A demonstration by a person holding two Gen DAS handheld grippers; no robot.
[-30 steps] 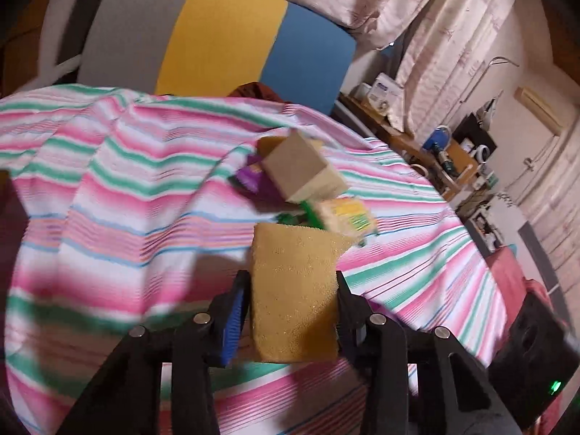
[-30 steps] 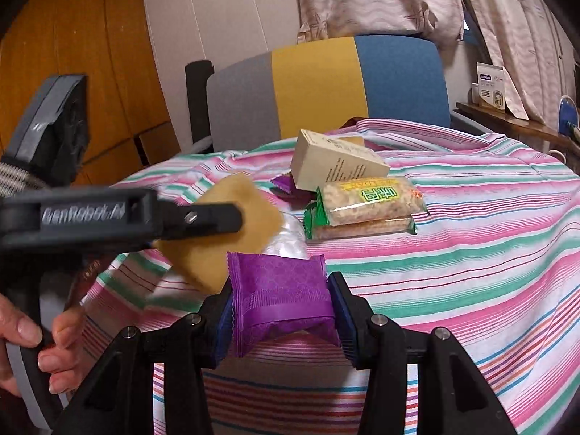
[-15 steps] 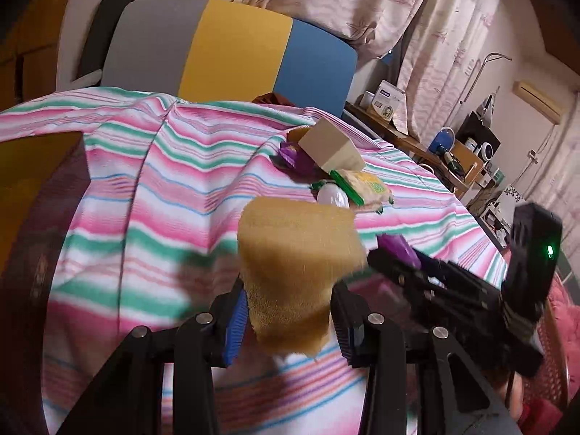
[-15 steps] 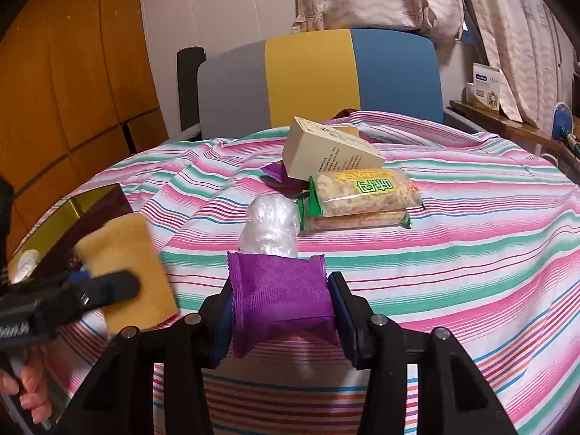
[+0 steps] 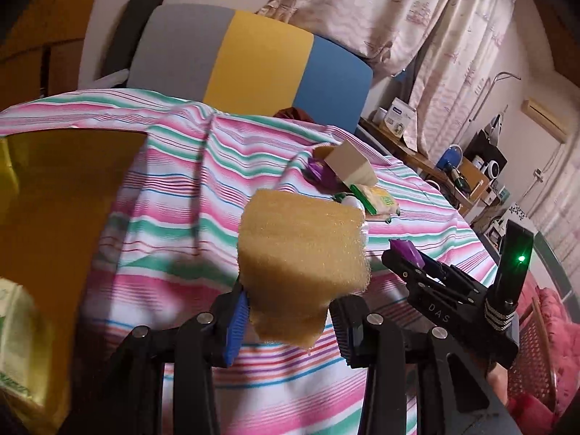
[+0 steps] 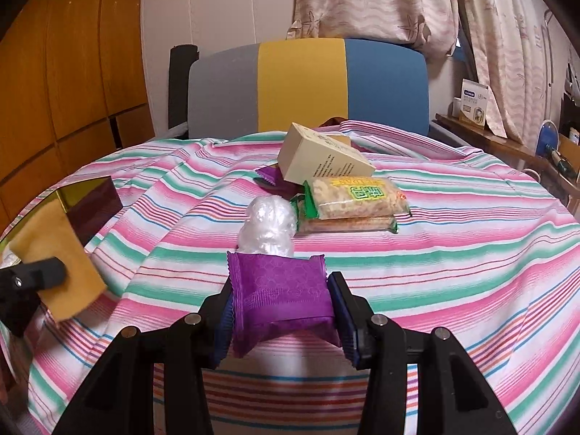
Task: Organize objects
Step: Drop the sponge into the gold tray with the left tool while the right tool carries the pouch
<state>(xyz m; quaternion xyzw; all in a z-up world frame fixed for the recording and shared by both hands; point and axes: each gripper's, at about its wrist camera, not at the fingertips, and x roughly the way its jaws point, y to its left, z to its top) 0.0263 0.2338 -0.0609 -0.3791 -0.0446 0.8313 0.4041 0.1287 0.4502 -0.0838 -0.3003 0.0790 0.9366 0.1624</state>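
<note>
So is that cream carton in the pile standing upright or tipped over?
Tipped. The cream carton leans at an angle, one end propped on the purple packet and snack bars.

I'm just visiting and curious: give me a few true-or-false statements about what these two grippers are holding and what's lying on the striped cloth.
1. The left gripper holds a yellow foam sponge. True.
2. The right gripper is empty. False: it grips a purple foil packet.
3. A beige cardboard box leans on the snack pile. True.
4. The striped tablecloth is plain blue. False: pink, green and white stripes.
</note>
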